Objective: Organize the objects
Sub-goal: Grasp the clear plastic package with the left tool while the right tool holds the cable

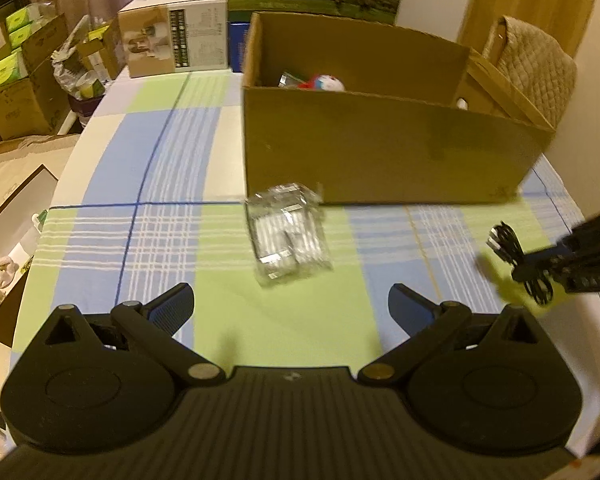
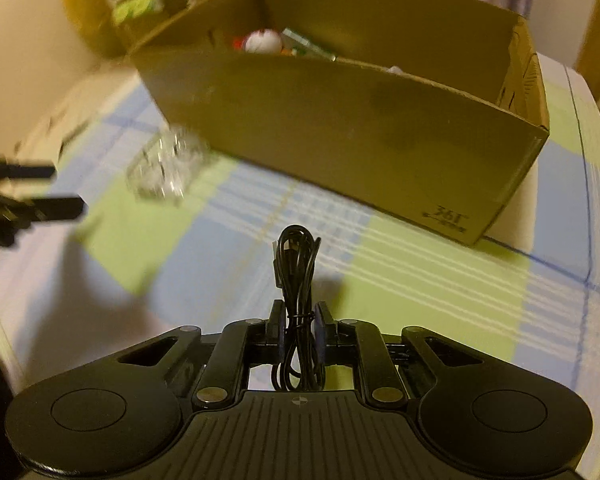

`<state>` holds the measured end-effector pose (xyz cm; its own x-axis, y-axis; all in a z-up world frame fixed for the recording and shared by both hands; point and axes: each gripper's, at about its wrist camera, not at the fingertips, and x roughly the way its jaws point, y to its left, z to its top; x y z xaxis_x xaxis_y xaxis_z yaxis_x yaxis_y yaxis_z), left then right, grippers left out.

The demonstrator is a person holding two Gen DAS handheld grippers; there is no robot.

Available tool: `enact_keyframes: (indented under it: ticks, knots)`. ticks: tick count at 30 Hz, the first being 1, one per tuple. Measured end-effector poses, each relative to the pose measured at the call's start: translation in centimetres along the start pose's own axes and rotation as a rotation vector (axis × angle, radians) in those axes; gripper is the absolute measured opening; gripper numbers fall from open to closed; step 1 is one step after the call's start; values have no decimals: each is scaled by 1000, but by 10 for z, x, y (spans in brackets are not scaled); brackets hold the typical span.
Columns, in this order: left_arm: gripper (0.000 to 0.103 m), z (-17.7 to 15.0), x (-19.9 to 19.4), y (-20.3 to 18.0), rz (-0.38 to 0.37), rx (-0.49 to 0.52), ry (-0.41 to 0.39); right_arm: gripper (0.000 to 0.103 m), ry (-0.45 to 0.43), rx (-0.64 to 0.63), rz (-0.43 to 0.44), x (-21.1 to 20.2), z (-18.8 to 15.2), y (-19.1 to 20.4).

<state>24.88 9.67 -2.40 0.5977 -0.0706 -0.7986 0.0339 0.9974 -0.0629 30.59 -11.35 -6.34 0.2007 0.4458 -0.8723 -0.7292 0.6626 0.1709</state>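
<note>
The coiled black cable (image 2: 296, 276) sat pinched between the closed fingers of the right tool (image 2: 299, 316), lifted above the plaid tabletop (image 2: 420, 280). Left of it, a clear packet (image 1: 288, 232) lay on the cloth just before the cardboard box (image 1: 380, 152). The left tool (image 1: 290, 304) hung near the packet, jaws spread wide, empty.

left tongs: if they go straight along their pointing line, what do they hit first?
Most likely the clear plastic packet, lying on the tablecloth just ahead of the open left tongs. The cardboard box stands behind it. Depth is uncertain; they might meet bare cloth short of the packet.
</note>
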Motion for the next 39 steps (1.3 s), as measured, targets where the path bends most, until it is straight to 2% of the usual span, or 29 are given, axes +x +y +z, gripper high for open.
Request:
enact_keyframes:
  ticks: [3,12,14,16,20,22,24,28,31,34,39]
  knots:
    - [97,5,12,8,8,-32,-11,11,-27,48,-3,4,3,10]
    - [78,18,62,15,5,-41,-7,11,-47,59,-36,22,6,26]
    - [65,19,72,15,3,-42,-2,11,-47,55,-38,24,8,27]
    - [59,20,81,14,14,-36,2,11,-48,52,-44,26,8,27]
    - [37,16,90,14,10,-25,11,11,-42,47,-49,29,8,28]
    - [30,14,90,14,-4,-33,16,11,-39,47,-51,28,7,29]
    - [29,12,85,9,9,-9,38,11,-39,48,-53,27,5,30]
    - [27,-4,66,-5,-33,27,71,11,-44,63,-56,18,-7,35]
    - [27,-24,50,-16,-66,34,78,11,-45,86,-54,13,-19,37]
    - [29,-44,40,-25,-66,49,69,11,-41,111,-52,9,-31,37]
    - [30,-50,38,-27,-68,23,62,11,-30,129,-52,6,-44,39]
